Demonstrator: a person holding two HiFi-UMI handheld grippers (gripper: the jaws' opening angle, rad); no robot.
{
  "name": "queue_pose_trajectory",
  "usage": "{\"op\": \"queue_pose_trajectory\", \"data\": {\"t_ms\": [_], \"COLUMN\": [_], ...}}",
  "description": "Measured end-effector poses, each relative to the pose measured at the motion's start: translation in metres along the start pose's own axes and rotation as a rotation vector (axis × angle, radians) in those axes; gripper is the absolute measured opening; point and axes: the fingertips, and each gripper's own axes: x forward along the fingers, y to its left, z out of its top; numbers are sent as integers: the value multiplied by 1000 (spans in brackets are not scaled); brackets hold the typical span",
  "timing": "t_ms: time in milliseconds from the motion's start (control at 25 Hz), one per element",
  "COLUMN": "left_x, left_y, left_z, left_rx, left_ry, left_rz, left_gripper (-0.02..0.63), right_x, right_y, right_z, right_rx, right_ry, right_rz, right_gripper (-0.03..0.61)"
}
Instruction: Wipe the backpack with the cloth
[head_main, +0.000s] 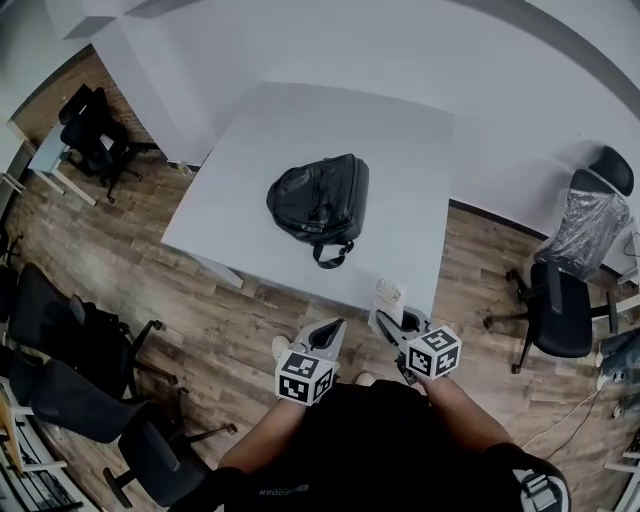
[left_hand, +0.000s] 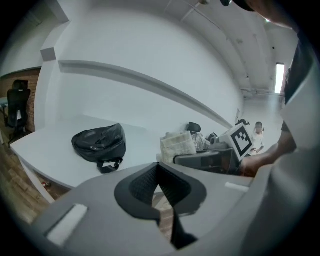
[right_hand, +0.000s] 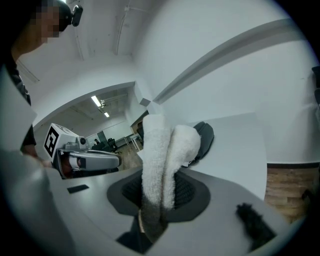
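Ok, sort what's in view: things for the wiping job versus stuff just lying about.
Job: backpack on the white table; cloth clamped in the right gripper.
Lying about: black office chairs; plastic-wrapped chair.

Grey left hand-held gripper and right hand-held gripper bear black-and-white marker cubes; black shirt.

L gripper jaws together, nothing btwn them; R gripper clamped on cloth. I've both close in, side by side.
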Motion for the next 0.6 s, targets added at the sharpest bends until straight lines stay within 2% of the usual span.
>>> {"op": "queue_pose_trajectory", "data": {"t_ms": [160,280,480,600], "left_x": [-4,-10,-25,-39], "left_y": [-13,-10,8,27], "left_z": [-4,5,21,24], "left_rx": [49,78,107,97], "left_ry": [46,44,36,43], "left_rz": [20,29,7,-10], "left_gripper": [6,6,6,6], "right_x": [-13,-12,0,9], "right_y": [13,27,48,62], "right_z": [-13,-15,-8,2], "right_rx": [17,5,-11,-11], "right_ry": [11,17,-6,-39], "right_rz": [16,37,23,-9], "right_gripper": [86,86,86,86]}}
